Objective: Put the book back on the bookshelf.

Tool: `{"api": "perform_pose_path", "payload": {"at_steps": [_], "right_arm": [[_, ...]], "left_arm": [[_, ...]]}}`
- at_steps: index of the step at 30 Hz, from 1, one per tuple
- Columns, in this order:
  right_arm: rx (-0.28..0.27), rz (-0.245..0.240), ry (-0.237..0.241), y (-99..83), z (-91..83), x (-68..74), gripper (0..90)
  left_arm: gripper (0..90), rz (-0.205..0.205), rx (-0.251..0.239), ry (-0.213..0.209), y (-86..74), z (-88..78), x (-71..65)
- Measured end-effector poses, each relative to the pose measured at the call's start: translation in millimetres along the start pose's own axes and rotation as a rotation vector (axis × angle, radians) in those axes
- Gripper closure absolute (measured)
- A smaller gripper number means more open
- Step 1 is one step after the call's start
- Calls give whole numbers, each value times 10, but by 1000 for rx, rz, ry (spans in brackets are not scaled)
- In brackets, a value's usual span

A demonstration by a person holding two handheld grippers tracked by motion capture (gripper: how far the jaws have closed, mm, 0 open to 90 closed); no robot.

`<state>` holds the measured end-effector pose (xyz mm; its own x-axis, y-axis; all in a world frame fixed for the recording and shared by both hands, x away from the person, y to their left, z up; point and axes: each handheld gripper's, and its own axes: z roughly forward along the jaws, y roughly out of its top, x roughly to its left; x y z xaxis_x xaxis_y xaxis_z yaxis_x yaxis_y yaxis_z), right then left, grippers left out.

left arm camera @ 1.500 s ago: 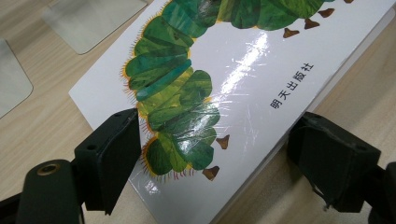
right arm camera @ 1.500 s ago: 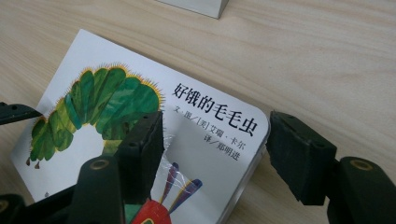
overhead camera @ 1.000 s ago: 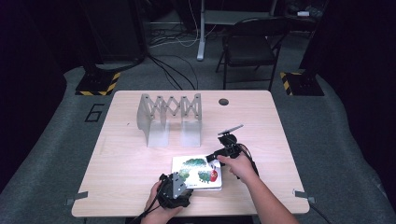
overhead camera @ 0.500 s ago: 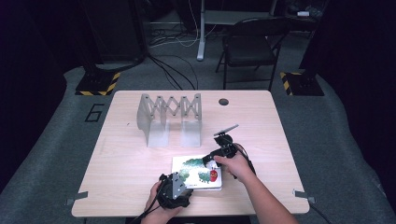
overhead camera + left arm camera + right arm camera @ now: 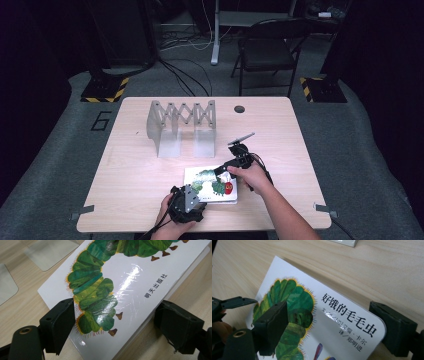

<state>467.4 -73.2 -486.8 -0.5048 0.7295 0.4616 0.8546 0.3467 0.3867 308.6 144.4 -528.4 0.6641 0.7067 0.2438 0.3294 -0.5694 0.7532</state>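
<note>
1. A picture book (image 5: 210, 184) with a green caterpillar on its white cover lay flat on the wooden table (image 5: 135, 175), close to the near edge and a little right of its middle.
2. The left gripper (image 5: 192, 196), held in a hand at the near edge, straddled the book's near left corner; in the left gripper view (image 5: 112, 327) its black jaws stood apart, one over the cover and the other off the book's edge above bare wood, neither pressing on it.
3. The right gripper (image 5: 222, 170) reached in over the book's far right corner, the person's right hand (image 5: 252, 177) resting behind it.
4. In the right gripper view (image 5: 329, 325) its jaws had just been opening and stood wide, the rounded corner of the book between them but not squeezed.
5. Black Chinese characters ran across the cover beside that corner.
6. A grey folding book rack (image 5: 182, 125) with a zigzag back stood upright past the book, toward the far edge, well apart from it.
7. A small round cable hole (image 5: 239, 108) sat near the table's far edge, right of the rack.
</note>
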Motion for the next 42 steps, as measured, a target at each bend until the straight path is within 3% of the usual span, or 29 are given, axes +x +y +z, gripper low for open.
{"api": "perform_pose_path", "payload": {"at_steps": [2, 3, 5, 9, 14, 19, 26, 29, 33, 35, 40, 41, 42], "right_arm": [[8, -7, -43, -8, 6, 3, 280], [12, -16, -55, -11, 5, -15, 298], [16, -25, -47, -10, -9, -36, 320], [12, -25, -31, -11, -30, -52, 350], [9, -25, -31, -10, -33, -50, 357], [8, -14, -25, -5, -31, -51, 367], [15, -12, -31, -2, -11, -62, 368], [10, -14, -30, -2, -19, -57, 369], [15, -10, -30, 0, -15, -59, 368], [15, -10, -32, 1, -14, -58, 368], [15, -10, -33, 0, -11, -56, 368], [13, -10, -35, 0, -12, -54, 368], [13, -10, -35, 0, -12, -54, 368]], "left_arm": [[164, -4, 6, -10, 3, -3, 0], [144, -17, 18, 9, 4, 3, 7], [113, -29, 24, 9, 2, 3, 14], [73, -67, 46, 61, 6, 6, 11], [18, -137, 84, 47, 8, 32, 76], [13, -215, 126, -30, -6, 56, 181], [6, -190, 181, -98, 12, 31, 252], [9, -211, 185, -132, 3, 16, 300], [32, -272, 171, -193, 2, -4, 407], [38, -279, 174, -215, 3, -9, 436], [63, -315, 178, -242, 8, -24, 503], [94, -343, 174, -249, 5, -28, 534], [116, -343, 174, -249, 5, -28, 534]]}}
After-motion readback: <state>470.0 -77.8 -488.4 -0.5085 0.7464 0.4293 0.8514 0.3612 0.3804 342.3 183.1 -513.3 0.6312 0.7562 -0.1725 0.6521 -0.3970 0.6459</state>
